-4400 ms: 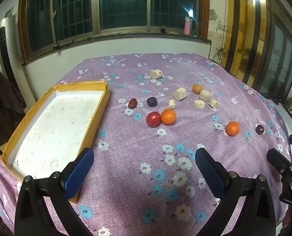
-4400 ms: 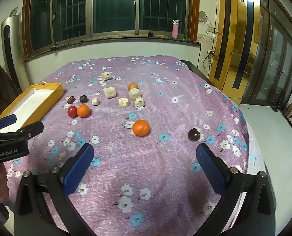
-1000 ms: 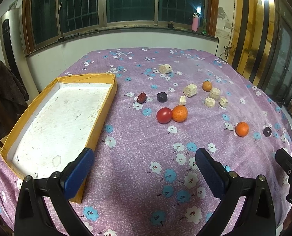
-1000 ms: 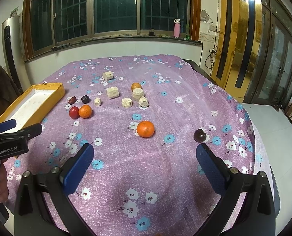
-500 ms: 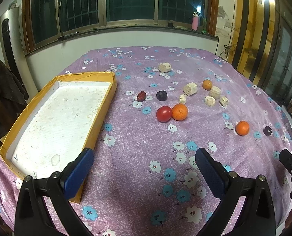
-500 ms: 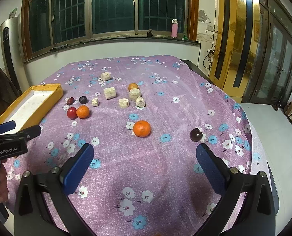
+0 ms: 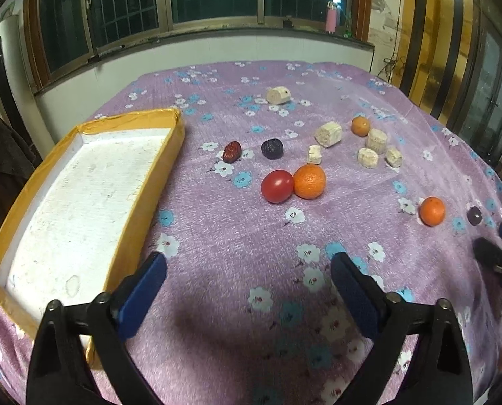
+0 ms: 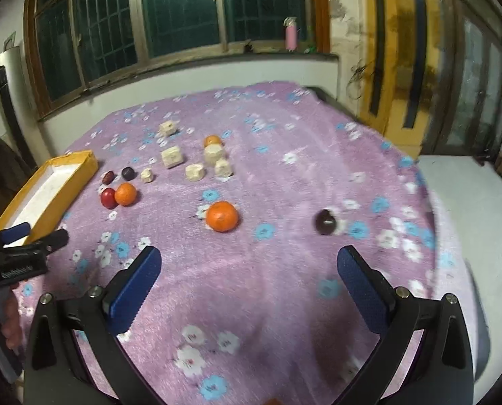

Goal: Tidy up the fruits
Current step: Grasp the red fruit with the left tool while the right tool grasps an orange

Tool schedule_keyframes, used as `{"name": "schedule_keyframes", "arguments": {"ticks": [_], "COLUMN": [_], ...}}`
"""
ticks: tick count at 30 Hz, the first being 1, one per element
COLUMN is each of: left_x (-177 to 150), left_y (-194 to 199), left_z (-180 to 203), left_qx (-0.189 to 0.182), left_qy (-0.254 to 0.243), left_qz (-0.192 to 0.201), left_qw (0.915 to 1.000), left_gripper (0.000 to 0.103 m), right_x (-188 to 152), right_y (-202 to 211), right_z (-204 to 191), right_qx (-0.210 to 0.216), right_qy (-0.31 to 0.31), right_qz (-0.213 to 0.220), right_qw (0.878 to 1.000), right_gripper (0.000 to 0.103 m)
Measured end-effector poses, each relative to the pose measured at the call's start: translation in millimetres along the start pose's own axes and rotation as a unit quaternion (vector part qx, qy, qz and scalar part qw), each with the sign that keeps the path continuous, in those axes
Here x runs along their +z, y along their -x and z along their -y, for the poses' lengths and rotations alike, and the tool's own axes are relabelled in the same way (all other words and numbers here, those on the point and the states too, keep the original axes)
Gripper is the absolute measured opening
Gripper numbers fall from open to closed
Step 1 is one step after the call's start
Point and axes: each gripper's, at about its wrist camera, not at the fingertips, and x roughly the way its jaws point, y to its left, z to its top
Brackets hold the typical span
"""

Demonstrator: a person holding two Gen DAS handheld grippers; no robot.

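Note:
Fruits lie scattered on a purple flowered cloth. In the left wrist view a red tomato (image 7: 277, 186) touches an orange (image 7: 309, 181); a dark red date (image 7: 231, 151) and a dark plum (image 7: 272, 148) lie behind them. A second orange (image 7: 432, 211) and a dark fruit (image 7: 474, 215) lie at the right, and a small orange (image 7: 360, 126) farther back. My left gripper (image 7: 247, 285) is open and empty above the cloth. In the right wrist view my right gripper (image 8: 247, 280) is open and empty, with the orange (image 8: 222, 216) and dark fruit (image 8: 326, 222) just ahead.
A yellow-rimmed white tray (image 7: 175, 136) lies at the left, also in the right wrist view (image 8: 90, 165). Several pale cut chunks (image 7: 328, 134) sit mid-table. The other gripper shows at each view's edge (image 7: 497, 256) (image 8: 24, 246). The cloth drops off at the right (image 8: 453, 236).
Both grippers have moved forward and lower toward the cloth; the fruits look closer. The right wrist view is blurred from motion. No fruit has moved.

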Motion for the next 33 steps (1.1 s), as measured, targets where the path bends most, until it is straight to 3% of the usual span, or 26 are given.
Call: {"name": "schedule_keyframes", "arguments": {"ticks": [2, 5, 10, 11, 12, 13, 16, 22, 25, 27, 33], "left_x": [2, 7, 20, 22, 25, 28, 34, 43, 45, 47, 47], "left_y": [-5, -14, -32, -35, -39, -42, -52, -75, -80, -80, -77], "left_z": [1, 2, 8, 10, 11, 12, 13, 11, 9, 9, 0], "left_qx": [0.0, -0.007, -0.014, -0.014, -0.017, -0.02, -0.018, -0.021, -0.012, -0.014, -0.028], "left_qy": [-0.004, -0.005, -0.008, -0.008, -0.008, -0.009, -0.009, -0.002, 0.005, 0.004, 0.015], "left_qz": [-0.002, -0.007, -0.023, -0.024, -0.026, -0.028, -0.033, -0.055, -0.048, -0.044, -0.041], "left_qw": [1.0, 0.9999, 0.9996, 0.9996, 0.9995, 0.9994, 0.9993, 0.9983, 0.9987, 0.9989, 0.9987], "left_gripper": [0.094, 0.092, 0.083, 0.082, 0.08, 0.08, 0.076, 0.058, 0.045, 0.026, 0.025], "right_x": [7, 17, 26, 27, 27, 26, 25, 24, 22, 22, 23], "right_y": [-22, -66, -105, -110, -112, -117, -117, -110, -109, -109, -105], "right_z": [-7, -15, -19, -20, -20, -22, -23, -22, -24, -25, -30], "right_qx": [0.011, 0.015, 0.003, 0.003, 0.007, 0.009, 0.009, 0.037, 0.056, 0.065, 0.074], "right_qy": [0.014, 0.025, 0.027, 0.027, 0.026, 0.028, 0.035, 0.036, 0.033, 0.033, 0.043], "right_qz": [-0.025, -0.069, -0.104, -0.107, -0.109, -0.115, -0.113, -0.101, -0.097, -0.094, -0.084], "right_qw": [1.0, 0.997, 0.994, 0.994, 0.994, 0.993, 0.993, 0.994, 0.993, 0.993, 0.993], "right_gripper": [0.102, 0.082, 0.075, 0.068, 0.049, 0.038, 0.036, 0.036, 0.036, 0.036, 0.036]}}
